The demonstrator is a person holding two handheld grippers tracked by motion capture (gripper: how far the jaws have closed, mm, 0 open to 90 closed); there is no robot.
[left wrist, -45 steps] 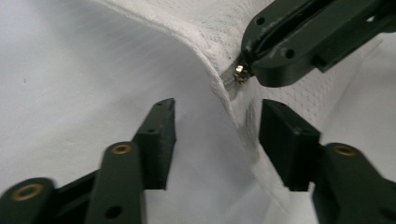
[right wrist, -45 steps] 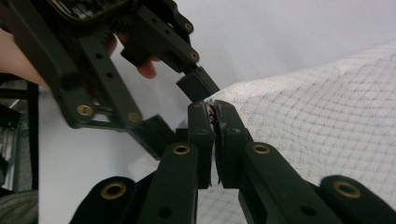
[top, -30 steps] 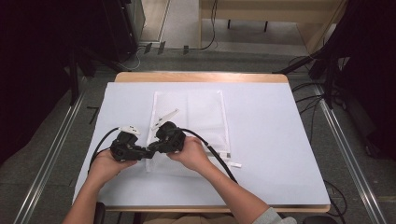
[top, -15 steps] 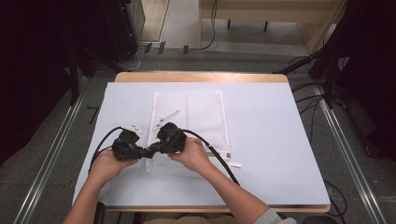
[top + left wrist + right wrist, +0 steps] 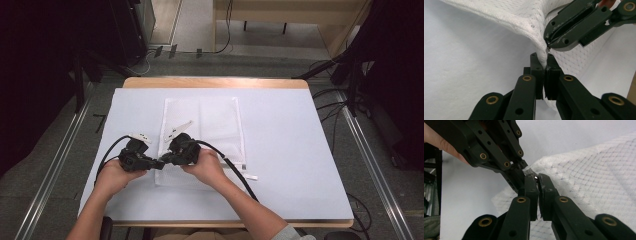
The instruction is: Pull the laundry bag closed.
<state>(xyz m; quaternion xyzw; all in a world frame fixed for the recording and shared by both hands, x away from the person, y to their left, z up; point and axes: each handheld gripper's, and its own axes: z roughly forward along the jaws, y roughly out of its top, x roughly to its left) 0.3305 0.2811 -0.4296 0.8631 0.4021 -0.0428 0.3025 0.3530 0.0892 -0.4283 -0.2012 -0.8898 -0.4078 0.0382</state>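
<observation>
Mesh bag was judged light and limp; its near corner was pinched by both grippers' fingers, clamped together.

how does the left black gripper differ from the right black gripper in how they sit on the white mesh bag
The left black gripper sits off the white mesh bag, over the bare tabletop, pointing right; the right black gripper lies over the bag, pointing left. The left's cable loops out leftwards; the right's trails down to the right. Both are shut on the bag's near left edge, tips almost meeting.
</observation>
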